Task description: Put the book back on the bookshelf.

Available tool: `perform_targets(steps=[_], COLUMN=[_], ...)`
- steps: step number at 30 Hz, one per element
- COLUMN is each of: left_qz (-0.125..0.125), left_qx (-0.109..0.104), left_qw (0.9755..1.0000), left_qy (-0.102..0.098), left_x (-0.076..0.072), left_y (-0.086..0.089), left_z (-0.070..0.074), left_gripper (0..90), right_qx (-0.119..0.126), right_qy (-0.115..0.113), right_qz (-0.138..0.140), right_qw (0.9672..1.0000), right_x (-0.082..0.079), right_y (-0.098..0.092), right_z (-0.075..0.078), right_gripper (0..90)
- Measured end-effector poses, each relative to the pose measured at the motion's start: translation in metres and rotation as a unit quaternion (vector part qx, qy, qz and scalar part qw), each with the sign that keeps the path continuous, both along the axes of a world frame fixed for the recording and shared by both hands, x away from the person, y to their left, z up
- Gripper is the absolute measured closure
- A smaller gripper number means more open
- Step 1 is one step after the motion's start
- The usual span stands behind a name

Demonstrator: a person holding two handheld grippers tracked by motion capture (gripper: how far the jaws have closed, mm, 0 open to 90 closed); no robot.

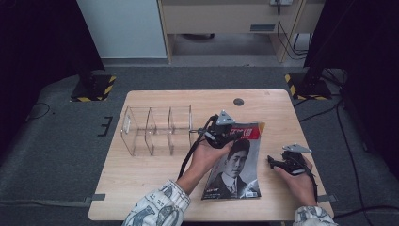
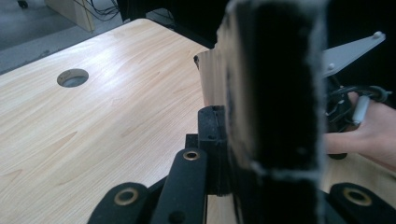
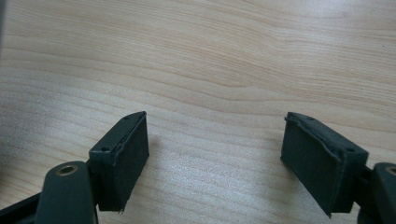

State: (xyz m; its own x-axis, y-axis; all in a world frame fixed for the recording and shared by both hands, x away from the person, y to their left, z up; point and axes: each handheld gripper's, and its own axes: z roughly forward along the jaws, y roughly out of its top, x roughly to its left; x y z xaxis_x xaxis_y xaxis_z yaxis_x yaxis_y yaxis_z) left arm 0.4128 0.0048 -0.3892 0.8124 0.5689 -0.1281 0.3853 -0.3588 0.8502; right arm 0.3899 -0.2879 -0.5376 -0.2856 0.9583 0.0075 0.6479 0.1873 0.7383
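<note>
Clear acrylic organizer (image 1: 157, 130) just left of gripped magazine (image 1: 235, 165).

magazine (image 1: 234, 165) | red masthead and lower-corner print too small and blurred to read

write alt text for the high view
The left gripper pinches the top edge of a magazine with a portrait cover on a wooden table. The right gripper rests open beside it; a clear divided organizer stands left.

Right gripper (image 3: 215, 163) fingers (image 3: 122, 158) spread apart above bare wooden table (image 3: 210, 60).
</note>
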Motion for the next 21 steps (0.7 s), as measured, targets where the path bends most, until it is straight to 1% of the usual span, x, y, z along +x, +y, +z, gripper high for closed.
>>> perform_targets(steps=[1,2,6,7,11,16,17,20,21], left_qz=[0.0,0.001,0.003,0.003,0.005,0.007,0.009,0.01,0.01], left_qx=[0.0,-0.004,-0.009,-0.009,-0.014,-0.028,-0.031,-0.034,-0.04], left_qw=[1.0,1.0,0.9999,0.9999,0.9997,0.9992,0.999,0.9989,0.9985], left_qy=[0.0,-0.002,-0.007,-0.013,-0.019,-0.028,-0.03,-0.032,-0.035], left_x=[0.0,0.0,0.001,0.001,0.002,0.0,-0.001,-0.001,-0.002], left_y=[0.0,0.001,0.004,0.006,0.009,0.014,0.016,0.019,0.022], left_z=[0.0,0.003,0.009,0.013,0.018,0.027,0.032,0.036,0.04], left_gripper=[87.0,87.0,87.0,87.0,87.0,87.0,87.0,87.0,87.0], right_qx=[0.0,0.0,0.0,-0.001,-0.002,-0.002,-0.002,-0.002,-0.002], right_qy=[0.0,0.0,0.0,0.0,-0.001,-0.002,-0.001,-0.001,-0.001], right_qz=[0.0,0.0,0.0,0.0,0.0,0.0,0.001,0.0,0.0], right_qw=[1.0,1.0,1.0,1.0,1.0,1.0,1.0,1.0,1.0], right_x=[0.0,0.0,0.0,0.0,0.001,0.0,0.0,0.0,0.0], right_y=[0.0,0.0,0.0,0.0,0.0,0.0,0.0,0.0,0.0], right_z=[0.0,0.0,0.0,0.0,0.0,0.0,0.0,0.0,0.0], right_gripper=[23.2,23.2,23.2,23.2,23.2,23.4,23.4,23.6,23.6])
